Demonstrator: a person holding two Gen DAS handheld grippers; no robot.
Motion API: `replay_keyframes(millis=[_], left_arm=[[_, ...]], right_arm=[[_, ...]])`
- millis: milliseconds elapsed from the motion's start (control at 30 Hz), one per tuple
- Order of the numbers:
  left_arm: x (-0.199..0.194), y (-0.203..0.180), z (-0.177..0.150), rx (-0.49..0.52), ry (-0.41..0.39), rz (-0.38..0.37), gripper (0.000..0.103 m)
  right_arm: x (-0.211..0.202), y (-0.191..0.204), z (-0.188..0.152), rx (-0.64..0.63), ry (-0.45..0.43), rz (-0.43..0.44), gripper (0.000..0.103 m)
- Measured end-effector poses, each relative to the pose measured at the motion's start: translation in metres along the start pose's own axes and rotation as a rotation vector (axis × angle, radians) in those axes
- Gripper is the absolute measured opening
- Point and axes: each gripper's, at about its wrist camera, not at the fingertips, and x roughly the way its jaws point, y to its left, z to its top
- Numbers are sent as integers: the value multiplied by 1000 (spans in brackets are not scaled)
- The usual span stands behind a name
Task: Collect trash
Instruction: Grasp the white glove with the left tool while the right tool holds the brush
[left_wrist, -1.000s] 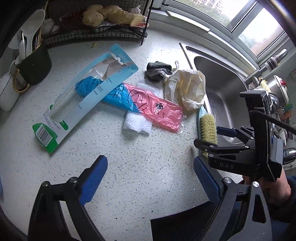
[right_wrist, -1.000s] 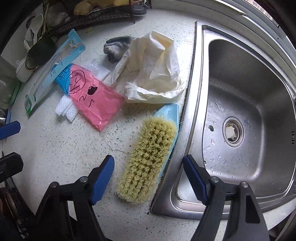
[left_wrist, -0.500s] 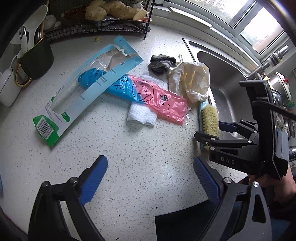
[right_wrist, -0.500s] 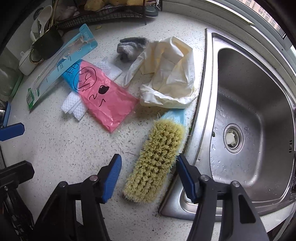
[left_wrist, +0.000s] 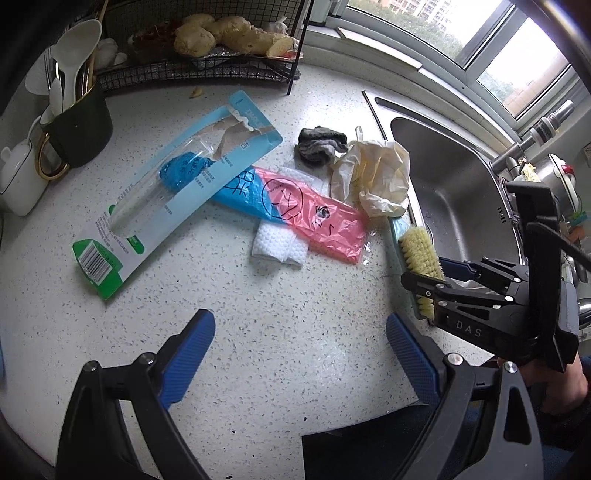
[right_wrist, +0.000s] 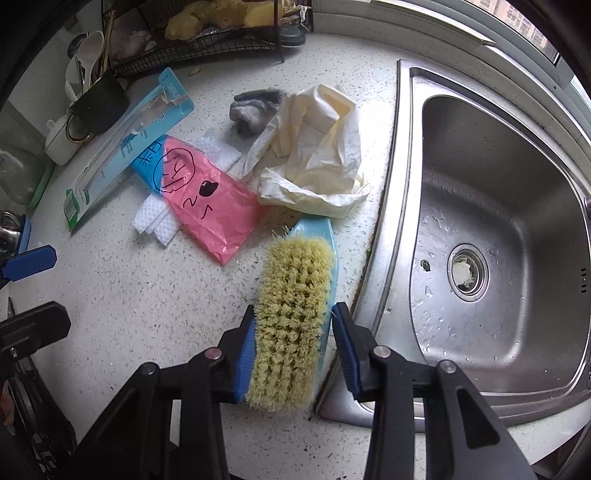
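The brush (right_wrist: 295, 314) is lying right between the right gripper (right_wrist: 293, 350) jaws, beside the sink (right_wrist: 498, 240). The jaws have just been closing; one blue pad is touching the bristles, the other is sitting just off. The bristles look squashy and the back hard, so squeezing its sides is probably best. The left gripper (left_wrist: 299, 354) is hanging wide over bare counter (left_wrist: 277, 332).

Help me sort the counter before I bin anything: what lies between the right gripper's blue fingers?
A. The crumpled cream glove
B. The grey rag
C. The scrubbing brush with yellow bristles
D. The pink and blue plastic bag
C: in the right wrist view the right gripper has been closing around the scrubbing brush, whose bristles fill the gap between the jaws, while the bag, glove and rag lie farther off on the counter.
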Motion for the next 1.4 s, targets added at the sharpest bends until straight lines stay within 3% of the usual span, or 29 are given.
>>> replay_keyframes(millis=[200, 433, 633, 800, 1133, 1333, 1400], left_arm=[[3, -20, 17, 48, -10, -17, 93], [19, -52, 53, 133, -6, -63, 93], [43, -82, 86, 210, 10, -109, 93], [71, -103, 108, 319, 36, -94, 93], [127, -106, 136, 420, 106, -111, 93], [144, -113, 130, 493, 104, -49, 59], [147, -116, 127, 500, 115, -48, 42]], right_arm=[[-29, -15, -2, 48, -64, 38, 36], [-64, -34, -9, 76, -151, 2, 36], [-63, -49, -6, 115, -166, -32, 36], [-58, -65, 3, 166, -165, -42, 36], [-39, -85, 14, 252, -139, -52, 36], [-35, -91, 17, 270, -129, -53, 36], [-34, -95, 17, 280, -124, -55, 36]])
